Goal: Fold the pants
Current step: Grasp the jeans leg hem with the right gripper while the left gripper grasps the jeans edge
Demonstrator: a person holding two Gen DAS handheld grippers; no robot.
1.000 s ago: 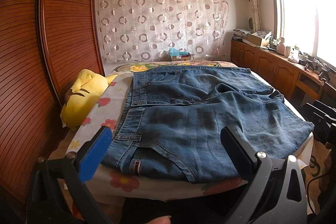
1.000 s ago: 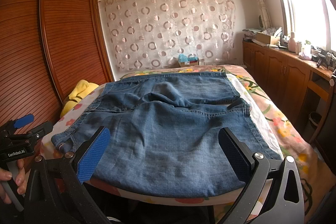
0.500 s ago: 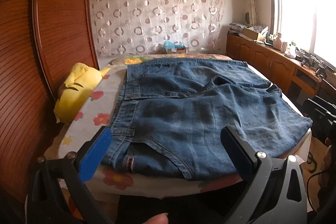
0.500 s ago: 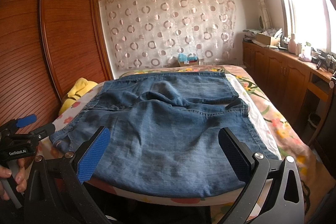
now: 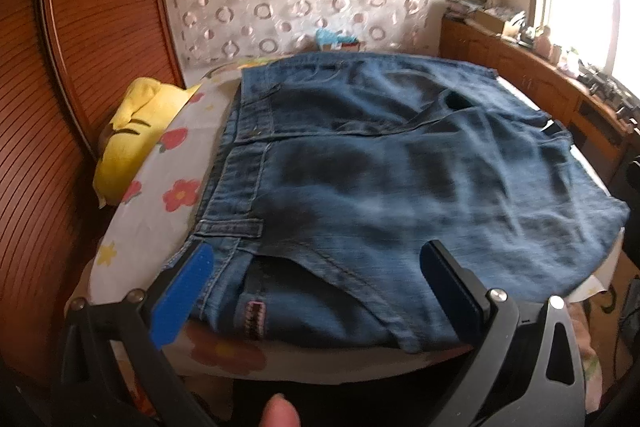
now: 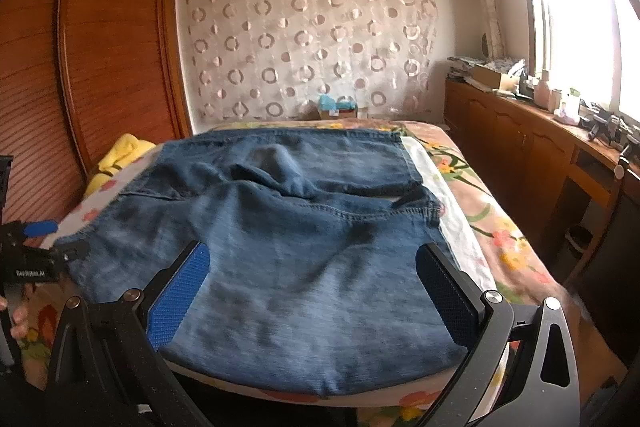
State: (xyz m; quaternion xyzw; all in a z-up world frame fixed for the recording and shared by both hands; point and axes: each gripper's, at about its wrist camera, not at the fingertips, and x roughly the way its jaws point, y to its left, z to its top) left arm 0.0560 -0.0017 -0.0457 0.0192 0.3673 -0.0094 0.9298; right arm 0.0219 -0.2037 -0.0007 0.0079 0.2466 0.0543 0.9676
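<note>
Blue denim pants (image 5: pixel 380 179) lie spread across the bed, folded over themselves, waistband along the left side and hems toward the right. The same pants (image 6: pixel 288 251) fill the middle of the right wrist view. My left gripper (image 5: pixel 316 287) hovers open over the near left corner of the pants, close to the waistband and a small pink label (image 5: pixel 255 319), holding nothing. Over the near edge of the denim my right gripper (image 6: pixel 312 291) stands open too, empty. The left gripper's body (image 6: pixel 28 259) shows at the left edge of the right wrist view, held by a hand.
The bed (image 5: pixel 160 195) carries a flowered sheet; a yellow plush (image 5: pixel 136 135) lies at its left edge beside a brown slatted wardrobe (image 5: pixel 80 67). A wooden cabinet run (image 6: pixel 540 155) with clutter stands under the window at right. A small box (image 6: pixel 336 107) sits at the far end.
Both grippers have moved forward and down toward the near edge of the pants, the left more than the right. The pants lie as before and both grippers stay open.
</note>
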